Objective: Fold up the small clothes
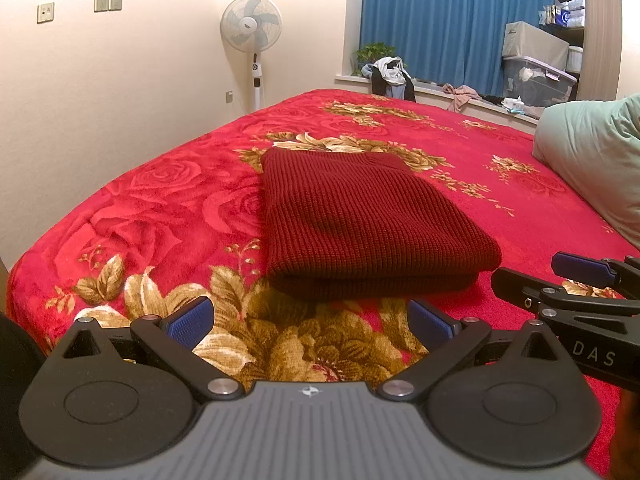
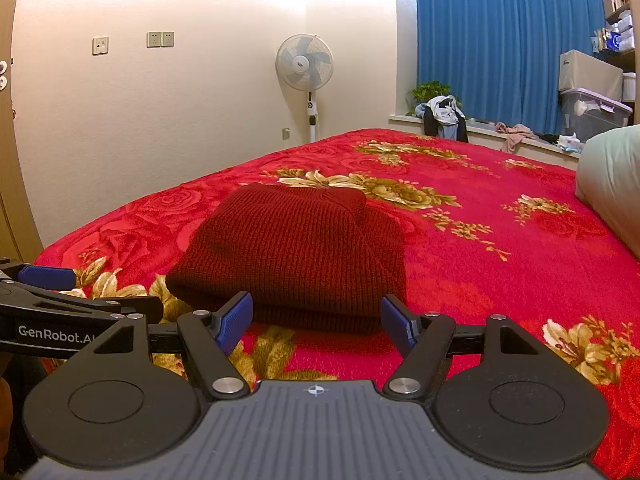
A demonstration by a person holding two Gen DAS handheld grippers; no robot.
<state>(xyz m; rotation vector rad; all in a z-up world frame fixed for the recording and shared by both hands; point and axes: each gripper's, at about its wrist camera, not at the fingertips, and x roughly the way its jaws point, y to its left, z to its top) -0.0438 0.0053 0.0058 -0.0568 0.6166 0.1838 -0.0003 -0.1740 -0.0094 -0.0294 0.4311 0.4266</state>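
In the left wrist view, the left gripper (image 1: 310,320) is spread wide and holds nothing; the folded dark red knit garment (image 1: 360,220) lies on the red floral blanket (image 1: 160,200), near its front edge. In the right wrist view, the right gripper (image 2: 316,322) is also spread and empty, just before the garment's near edge.

A dark red knit garment (image 1: 360,224) (image 2: 296,252) is seen lying folded on the bed, on a red floral blanket (image 1: 160,208) (image 2: 500,240). It has been folded into a compact, roughly rectangular bundle of several layers, the stacked edges being visible along the near side. A coarse ribbed knit is shown across the flat top. A second folded part is seen at the far right corner, slightly lower than the top layer. Nothing is laid on it.
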